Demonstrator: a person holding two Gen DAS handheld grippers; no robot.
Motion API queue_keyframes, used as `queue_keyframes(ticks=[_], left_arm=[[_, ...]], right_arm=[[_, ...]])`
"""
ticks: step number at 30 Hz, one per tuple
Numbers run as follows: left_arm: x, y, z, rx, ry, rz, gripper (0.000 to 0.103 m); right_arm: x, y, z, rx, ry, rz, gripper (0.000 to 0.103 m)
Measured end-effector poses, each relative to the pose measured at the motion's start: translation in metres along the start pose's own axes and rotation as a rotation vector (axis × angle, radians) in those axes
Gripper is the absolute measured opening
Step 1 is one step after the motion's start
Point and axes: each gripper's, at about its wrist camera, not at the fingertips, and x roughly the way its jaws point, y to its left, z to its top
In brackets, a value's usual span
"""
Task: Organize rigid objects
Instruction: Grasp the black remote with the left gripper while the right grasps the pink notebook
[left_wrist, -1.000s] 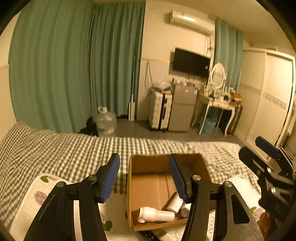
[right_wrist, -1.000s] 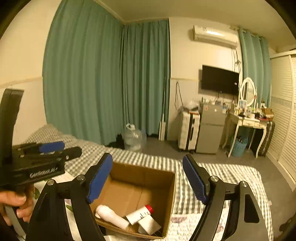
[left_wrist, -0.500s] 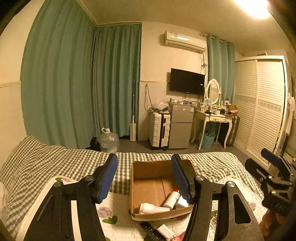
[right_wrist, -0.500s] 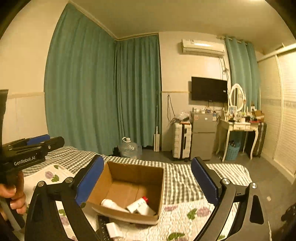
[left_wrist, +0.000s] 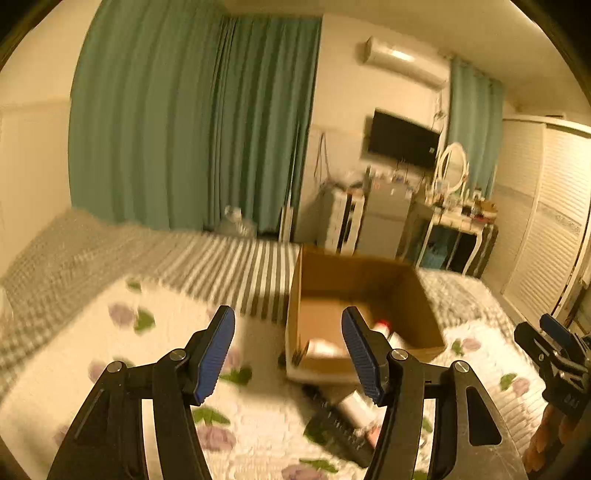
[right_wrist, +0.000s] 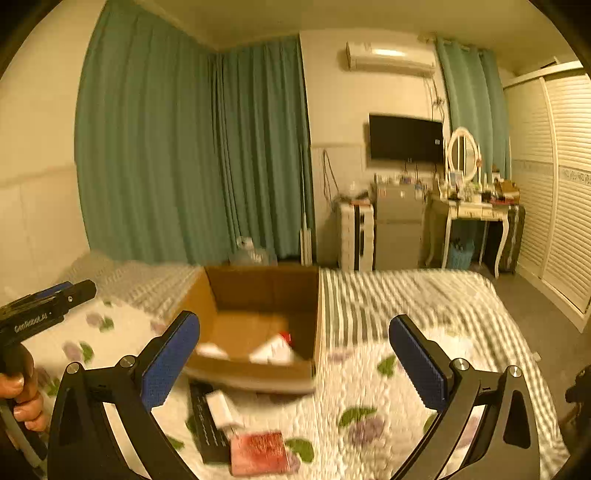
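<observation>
the bed (right_wrist: 406, 299) carries an open box (right_wrist: 258, 295) near its middle, bottles (right_wrist: 275, 350) already lying inside. since a second ago both views have pulled back and dropped, so the loose things on the quilt before the box now show: a black remote (right_wrist: 207, 421), a white tube (right_wrist: 221, 406), a red packet (right_wrist: 258, 452). likely the next pick. left gripper (left_wrist: 288, 350) and right gripper (right_wrist: 293, 354) are both spread wide, holding nothing. nothing blocks the reach; blur hides detail.

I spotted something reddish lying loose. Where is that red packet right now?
In the right wrist view the red packet lies on the flowered quilt, low and centre, beside a black remote, before the cardboard box.
</observation>
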Motion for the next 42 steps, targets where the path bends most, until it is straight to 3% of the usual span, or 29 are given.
queue_keyframes(ticks=[7,10,16,22,25,31,36,39,41,42], left_arm=[[0.054,-0.006,-0.046,0.057,0.134,0.066,0.063],[0.067,-0.005,-0.059,0.01,0.187,0.02,0.063],[0.083,-0.011,-0.075,0.033,0.254,0.007,0.063],[0.106,-0.023,-0.086,0.049,0.353,-0.065,0.063],[0.12,-0.035,-0.098,0.101,0.429,-0.079,0.063],[0.154,-0.029,-0.116,0.021,0.573,-0.159,0.063],[0.162,-0.035,-0.118,0.015,0.565,-0.17,0.063],[0.161,-0.042,-0.123,0.027,0.546,-0.206,0.061],[0.158,-0.045,-0.124,0.041,0.537,-0.2,0.06],[0.156,-0.045,-0.124,0.041,0.536,-0.203,0.054]], right_arm=[[0.027,0.008,-0.029,-0.04,0.088,-0.017,0.103],[0.035,0.01,-0.039,-0.06,0.106,-0.032,0.103],[0.056,0.009,-0.06,-0.058,0.181,-0.026,0.103],[0.088,0.016,-0.086,-0.149,0.33,-0.059,0.103],[0.102,0.021,-0.101,-0.18,0.402,-0.033,0.103],[0.118,0.034,-0.121,-0.209,0.492,0.052,0.103],[0.139,0.046,-0.147,-0.269,0.608,0.064,0.103],[0.145,0.047,-0.154,-0.284,0.625,0.045,0.102],[0.149,0.045,-0.155,-0.262,0.636,0.054,0.098],[0.15,0.044,-0.156,-0.251,0.642,0.067,0.087]])
